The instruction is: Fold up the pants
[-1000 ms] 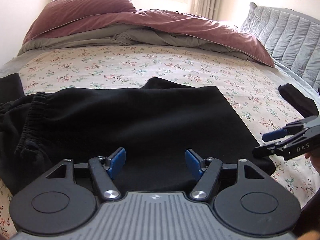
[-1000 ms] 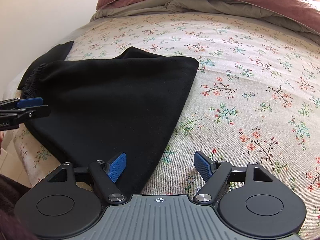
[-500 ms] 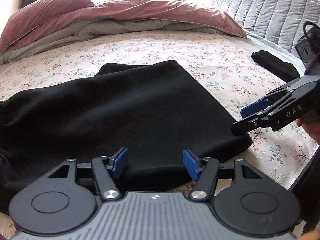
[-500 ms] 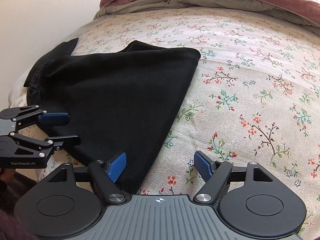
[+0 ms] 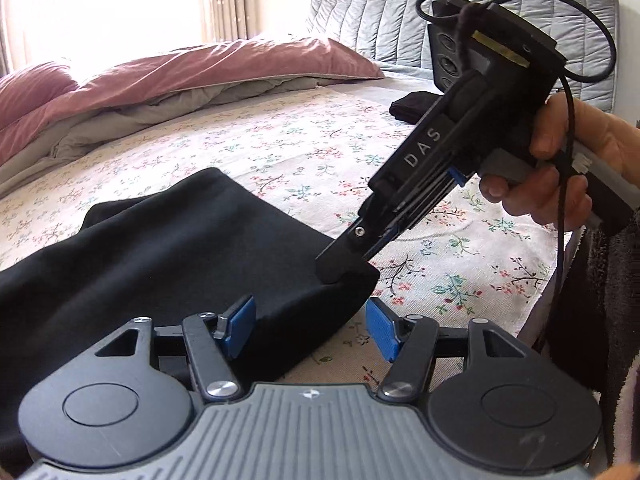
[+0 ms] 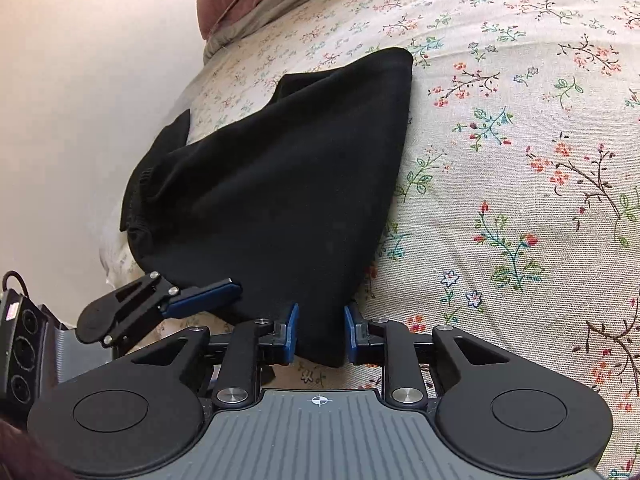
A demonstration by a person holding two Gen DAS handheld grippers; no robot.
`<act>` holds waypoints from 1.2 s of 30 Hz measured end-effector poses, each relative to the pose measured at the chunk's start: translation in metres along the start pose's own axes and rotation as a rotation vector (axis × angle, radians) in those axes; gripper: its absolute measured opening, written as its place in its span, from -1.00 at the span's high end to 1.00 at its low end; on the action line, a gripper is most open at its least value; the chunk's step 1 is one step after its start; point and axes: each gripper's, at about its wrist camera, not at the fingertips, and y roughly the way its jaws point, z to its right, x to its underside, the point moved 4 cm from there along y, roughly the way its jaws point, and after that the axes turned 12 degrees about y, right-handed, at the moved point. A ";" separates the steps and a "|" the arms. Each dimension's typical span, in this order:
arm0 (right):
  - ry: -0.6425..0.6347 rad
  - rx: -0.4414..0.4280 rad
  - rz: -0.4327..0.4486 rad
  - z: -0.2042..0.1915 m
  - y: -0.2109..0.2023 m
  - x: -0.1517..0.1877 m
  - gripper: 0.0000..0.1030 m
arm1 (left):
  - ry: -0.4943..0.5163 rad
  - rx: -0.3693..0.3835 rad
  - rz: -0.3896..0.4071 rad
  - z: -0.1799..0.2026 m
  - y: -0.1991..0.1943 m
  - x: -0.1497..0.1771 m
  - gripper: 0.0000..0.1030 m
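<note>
Black pants [image 5: 168, 256] lie folded on the floral bedsheet [image 5: 320, 152]; they also show in the right wrist view [image 6: 288, 184]. My left gripper [image 5: 308, 330] is open, its jaws straddling the pants' near edge. My right gripper [image 6: 320, 332] has its blue pads on both sides of the pants' near corner, pinching the cloth. In the left wrist view the right gripper [image 5: 348, 264] points down onto that same corner. The left gripper's finger [image 6: 200, 300] shows at the pants' edge in the right wrist view.
A maroon and grey duvet [image 5: 192, 80] is heaped at the far side of the bed. A grey quilted headboard [image 5: 400, 12] stands at the right. A small black cloth [image 5: 412, 106] lies near it. A bare wall [image 6: 80, 80] runs along the bed's left side.
Both grippers moved in to the pants' near corner. The right gripper's jaws closed from wide open onto the corner. The left view swung to the right.
</note>
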 end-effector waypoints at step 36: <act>0.121 0.021 0.261 0.029 0.055 -0.121 0.43 | -0.168 -0.347 -0.103 0.021 0.028 -0.025 0.56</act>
